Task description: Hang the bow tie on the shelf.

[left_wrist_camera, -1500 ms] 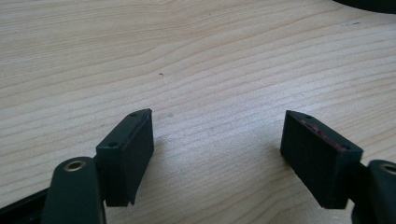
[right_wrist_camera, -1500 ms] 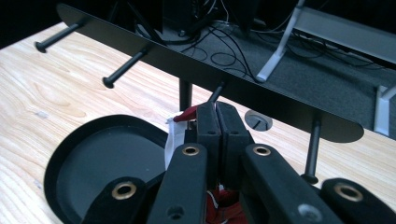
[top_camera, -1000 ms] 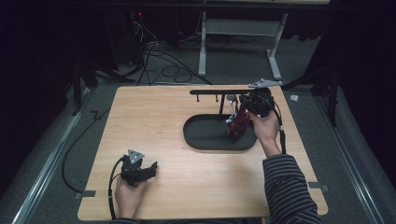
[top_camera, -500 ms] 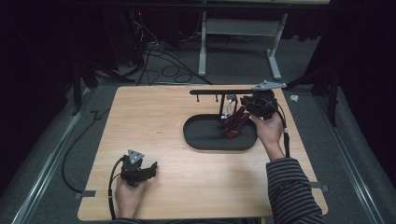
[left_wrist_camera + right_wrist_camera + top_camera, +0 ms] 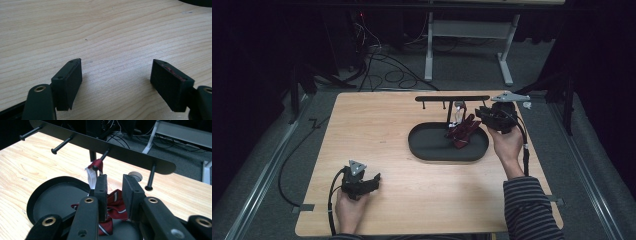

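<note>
1. The work in hand appears to be hanging a dark red striped necktie [image 5: 116, 203] on a black peg rack [image 5: 105, 143] whose post rises from an oval black tray [image 5: 424, 147] on the wooden table [image 5: 377, 130].
2. In the right gripper view the tie's loop is hooked over one peg of the rack, at about 11 o'clock from the jaws, with its white lining showing. The rest of the tie drops into the tray and lies bunched there.
3. The right gripper [image 5: 113, 188] sits at 3 o'clock of the tray in the high view. Its jaws have just been opening; they now stand parted by a narrow gap. Red cloth shows in the gap and lower down behind the jaws, but the pads do not look pressed on it, so I judge the tie released.
4. The left gripper [image 5: 116, 75] rests near the table's 7 o'clock corner, well apart from the tray, jaws wide and holding nothing over bare wood.
5. Progress, as I judge it: the hanging looks done. What remains is drawing the right gripper clear without snagging the cloth and pulling the loop off the peg.
</note>
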Tool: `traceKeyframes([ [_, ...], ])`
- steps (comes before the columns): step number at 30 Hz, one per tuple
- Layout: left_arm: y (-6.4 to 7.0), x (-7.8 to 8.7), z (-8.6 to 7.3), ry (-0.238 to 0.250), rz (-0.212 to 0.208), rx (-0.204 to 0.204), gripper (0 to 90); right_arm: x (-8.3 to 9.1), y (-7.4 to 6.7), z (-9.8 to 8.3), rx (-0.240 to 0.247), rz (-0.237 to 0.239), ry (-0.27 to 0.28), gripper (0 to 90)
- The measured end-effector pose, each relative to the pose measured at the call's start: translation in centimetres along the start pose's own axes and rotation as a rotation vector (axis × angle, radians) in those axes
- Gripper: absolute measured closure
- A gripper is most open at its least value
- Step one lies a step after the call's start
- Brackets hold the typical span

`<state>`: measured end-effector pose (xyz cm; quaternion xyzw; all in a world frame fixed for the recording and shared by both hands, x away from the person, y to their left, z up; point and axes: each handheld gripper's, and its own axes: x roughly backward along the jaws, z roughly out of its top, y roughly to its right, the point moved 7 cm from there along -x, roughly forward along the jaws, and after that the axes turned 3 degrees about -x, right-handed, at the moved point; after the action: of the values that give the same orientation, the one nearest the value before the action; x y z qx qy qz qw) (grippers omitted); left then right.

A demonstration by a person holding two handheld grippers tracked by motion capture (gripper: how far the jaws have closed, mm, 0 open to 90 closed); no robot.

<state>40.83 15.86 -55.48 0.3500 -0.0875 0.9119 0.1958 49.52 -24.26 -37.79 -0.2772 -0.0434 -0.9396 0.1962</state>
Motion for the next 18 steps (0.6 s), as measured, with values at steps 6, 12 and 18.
traceKeyframes([
  [6, 0.0, 0.0, 0.0, 0.0, 0.001, 0.0, 25.9, 0.5, 0.4, -0.5, -0.007, 0.002, 0.005, 72.8],
  [12, 0.0, 0.0, 0.0, 0.0, 0.001, 0.0, 25.9, 1.0, 0.8, -1.1, -0.021, 0.004, 0.017, 70.8],
  [18, 0.0, 0.0, 0.0, 0.0, 0.001, 0.0, 25.9, 1.6, 1.1, -1.5, -0.029, 0.006, 0.02, 68.7],
])
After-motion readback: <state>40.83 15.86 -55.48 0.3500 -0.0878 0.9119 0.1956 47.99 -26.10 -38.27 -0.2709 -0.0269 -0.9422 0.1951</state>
